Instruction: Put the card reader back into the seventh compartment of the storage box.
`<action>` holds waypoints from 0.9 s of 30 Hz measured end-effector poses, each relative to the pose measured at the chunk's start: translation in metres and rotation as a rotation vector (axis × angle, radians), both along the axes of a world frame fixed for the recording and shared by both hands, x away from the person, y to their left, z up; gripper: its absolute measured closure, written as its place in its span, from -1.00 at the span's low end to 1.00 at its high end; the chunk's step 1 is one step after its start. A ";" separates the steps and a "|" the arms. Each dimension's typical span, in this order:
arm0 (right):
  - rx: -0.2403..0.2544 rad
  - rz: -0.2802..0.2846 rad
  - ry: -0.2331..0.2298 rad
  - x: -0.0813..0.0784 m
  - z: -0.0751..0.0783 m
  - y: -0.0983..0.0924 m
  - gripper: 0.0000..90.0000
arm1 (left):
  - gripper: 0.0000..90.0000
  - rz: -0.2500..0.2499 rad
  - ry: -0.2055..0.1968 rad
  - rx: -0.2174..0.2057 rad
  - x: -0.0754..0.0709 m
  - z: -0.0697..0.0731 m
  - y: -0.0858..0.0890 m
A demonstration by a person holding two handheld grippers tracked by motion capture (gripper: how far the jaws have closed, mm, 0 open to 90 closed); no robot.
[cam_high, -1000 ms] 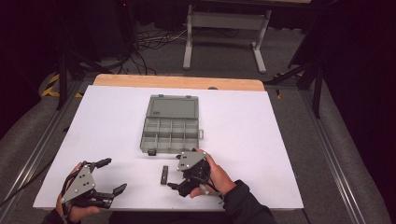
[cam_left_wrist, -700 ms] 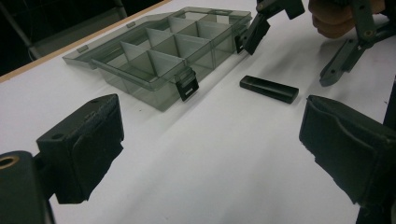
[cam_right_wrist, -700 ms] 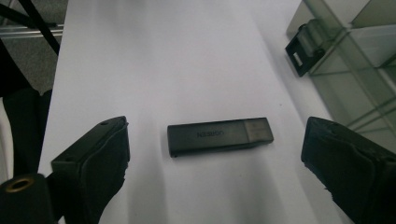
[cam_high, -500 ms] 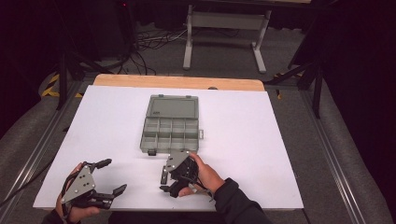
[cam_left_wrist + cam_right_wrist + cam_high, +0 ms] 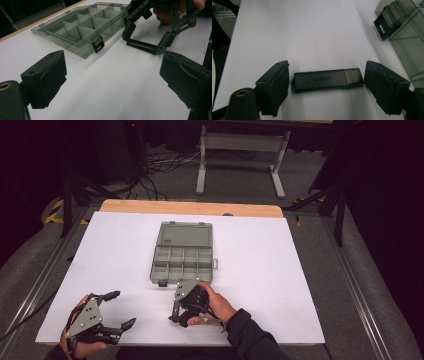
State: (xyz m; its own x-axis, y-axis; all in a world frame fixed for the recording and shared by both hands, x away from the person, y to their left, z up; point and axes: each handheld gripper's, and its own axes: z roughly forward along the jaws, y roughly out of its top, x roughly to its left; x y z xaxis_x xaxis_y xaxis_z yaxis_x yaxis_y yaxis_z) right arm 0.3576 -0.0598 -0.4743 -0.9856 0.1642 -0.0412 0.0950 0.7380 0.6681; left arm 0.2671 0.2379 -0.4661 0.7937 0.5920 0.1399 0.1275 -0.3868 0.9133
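A dark grey USB stick (image 5: 328, 79) lettered UGREEN lies flat on the white table. My right gripper (image 5: 327, 67) reaches down around it lengthwise, one pad at each end. Its jaws have just been closing; a thin gap still shows at the left pad (image 5: 279, 82), so it counts as open. From the left gripper view the same stick (image 5: 141, 46) sits between the right gripper's fingertips. In the high view the right gripper (image 5: 175, 309) is just below the organizer box (image 5: 159, 232). My left gripper (image 5: 122, 309) rests open and empty at the near left corner.
The translucent grey organizer box (image 5: 62, 41) lies open at mid-table, lid back, compartments empty, its black latch (image 5: 384, 26) facing the near side. The table's near edge runs close under both hands. A metal stand (image 5: 240, 140) is on the floor beyond.
The right gripper has moved left and down onto the USB stick, and its jaws have narrowed around it. The left gripper has stayed put.
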 end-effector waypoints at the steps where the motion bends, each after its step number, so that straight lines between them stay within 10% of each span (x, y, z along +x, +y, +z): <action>1: 0.000 0.001 0.001 0.000 0.000 0.000 -0.43 | -0.83 -0.001 0.000 -0.002 0.000 0.000 0.000; 27: 0.045 -0.021 -0.101 -0.013 0.018 -0.008 -0.32 | -0.82 -0.008 -0.005 0.002 -0.001 0.000 -0.001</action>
State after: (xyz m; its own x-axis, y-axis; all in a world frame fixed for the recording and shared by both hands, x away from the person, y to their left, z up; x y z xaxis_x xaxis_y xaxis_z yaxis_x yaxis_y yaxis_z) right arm 0.3443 -0.0677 -0.4565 -0.9730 0.1890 -0.1327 0.0405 0.7053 0.7077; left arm 0.2665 0.2368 -0.4659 0.7977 0.5853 0.1452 0.1195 -0.3895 0.9132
